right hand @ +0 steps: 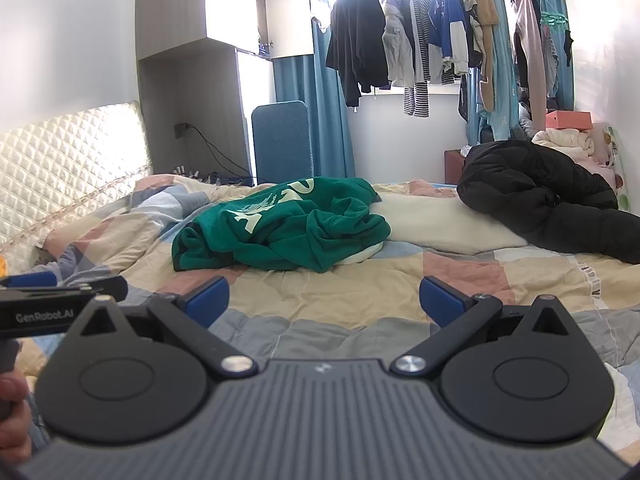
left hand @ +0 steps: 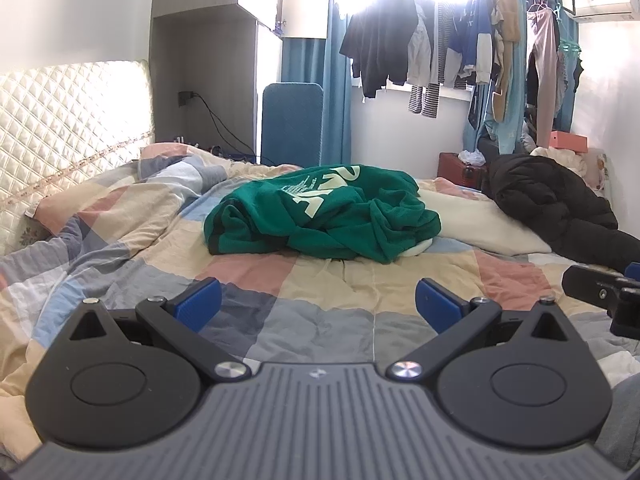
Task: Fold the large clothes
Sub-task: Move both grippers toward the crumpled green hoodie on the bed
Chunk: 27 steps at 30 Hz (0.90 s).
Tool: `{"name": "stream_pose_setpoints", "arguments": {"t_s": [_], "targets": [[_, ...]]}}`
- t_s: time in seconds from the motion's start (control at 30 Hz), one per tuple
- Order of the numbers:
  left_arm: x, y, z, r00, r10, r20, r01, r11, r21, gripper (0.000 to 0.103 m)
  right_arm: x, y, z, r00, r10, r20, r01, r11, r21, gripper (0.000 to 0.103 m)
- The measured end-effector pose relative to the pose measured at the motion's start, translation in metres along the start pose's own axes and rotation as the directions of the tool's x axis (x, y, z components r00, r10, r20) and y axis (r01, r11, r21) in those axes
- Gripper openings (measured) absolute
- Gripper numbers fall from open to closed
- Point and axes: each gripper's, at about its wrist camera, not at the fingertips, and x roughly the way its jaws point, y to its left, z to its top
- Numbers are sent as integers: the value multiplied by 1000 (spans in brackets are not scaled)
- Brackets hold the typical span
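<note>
A crumpled green sweatshirt (left hand: 320, 216) with pale lettering lies in a heap in the middle of the bed (left hand: 280, 280); the right wrist view shows the sweatshirt (right hand: 280, 228) left of centre. My left gripper (left hand: 318, 304) hovers over the checked quilt in front of the heap, open, with nothing between its blue pads. My right gripper (right hand: 324, 300) is likewise open and empty, short of the sweatshirt. Each camera catches the other gripper at its edge: the right one (left hand: 600, 292) and the left one (right hand: 52, 300), with a hand (right hand: 12, 420) below it.
A black puffer jacket (left hand: 552, 204) lies at the right on a cream pillow (left hand: 488, 224). A quilted headboard (left hand: 72, 120) stands at the left. Clothes hang on a rack (left hand: 460, 48) before the bright window. A blue panel (left hand: 292, 124) stands beyond the bed.
</note>
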Motion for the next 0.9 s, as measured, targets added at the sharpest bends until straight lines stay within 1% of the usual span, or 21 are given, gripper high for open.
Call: {"name": "stream_pose_setpoints", "arguments": {"t_s": [0.1, 0.53, 0.9], "targets": [[2, 1, 0, 1000, -14, -7, 14, 1000, -10, 103, 0, 1, 0, 1000, -1, -2, 1, 1000, -2, 103], [11, 0, -3, 1000, 6, -20, -6, 1000, -6, 103, 11, -4, -3, 1000, 4, -24, -4, 1000, 17, 103], [14, 1, -3, 1000, 6, -30, -6, 1000, -4, 103, 15, -7, -6, 999, 5, -43, -4, 1000, 25, 103]]}}
